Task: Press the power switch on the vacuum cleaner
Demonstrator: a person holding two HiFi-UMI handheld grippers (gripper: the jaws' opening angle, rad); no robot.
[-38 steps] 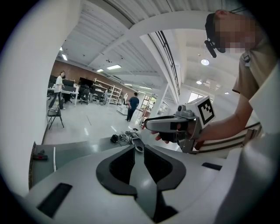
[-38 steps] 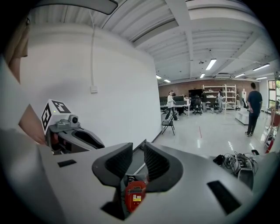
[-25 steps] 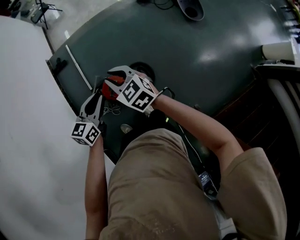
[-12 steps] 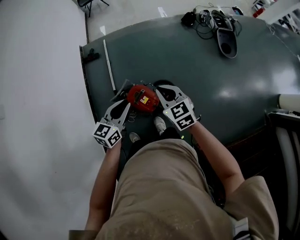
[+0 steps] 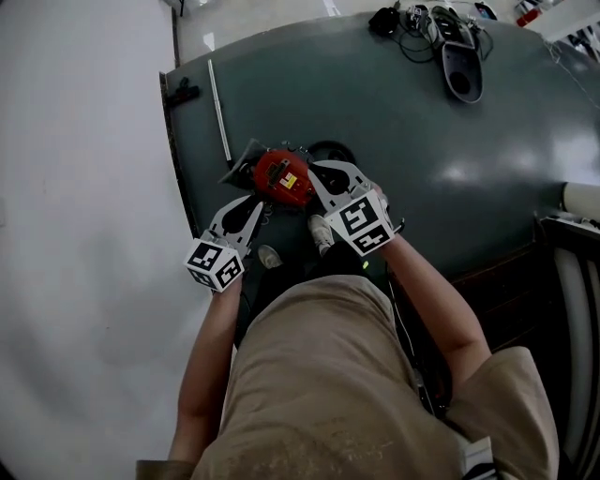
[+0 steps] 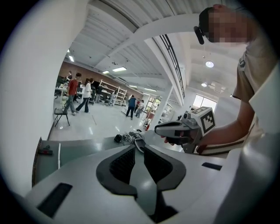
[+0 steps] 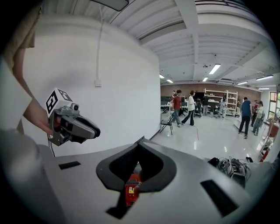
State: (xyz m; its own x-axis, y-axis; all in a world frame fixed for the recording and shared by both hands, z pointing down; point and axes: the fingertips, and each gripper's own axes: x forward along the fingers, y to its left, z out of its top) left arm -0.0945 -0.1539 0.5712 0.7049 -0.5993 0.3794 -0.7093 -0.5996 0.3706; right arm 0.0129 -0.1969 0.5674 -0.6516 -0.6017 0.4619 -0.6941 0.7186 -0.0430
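Head view was filled mostly by a broad dark green surface (image 5: 394, 141) with a rounded edge, bordered on the left by pale floor (image 5: 75, 187). The vacuum cleaner (image 5: 281, 178) was seen low on that surface, near its left edge and just ahead of the person's shoes (image 5: 322, 234). It was shown as a small red body with a pale label on top and dark parts at its left end and behind it.

The right gripper (image 5: 319, 176) was held just beside the vacuum cleaner's right side. Its jaw tips were closed together, and the red body showed through the opening behind them. The left gripper (image 5: 258, 204) was held near the vacuum cleaner's lower left, jaws drawn together on nothing.

Bare surface lay open to the right and beyond, as far as a black nozzle (image 5: 461, 70) and tangled cables (image 5: 408, 23) at the far edge. A thin white rod (image 5: 217, 108) lay along the left edge.
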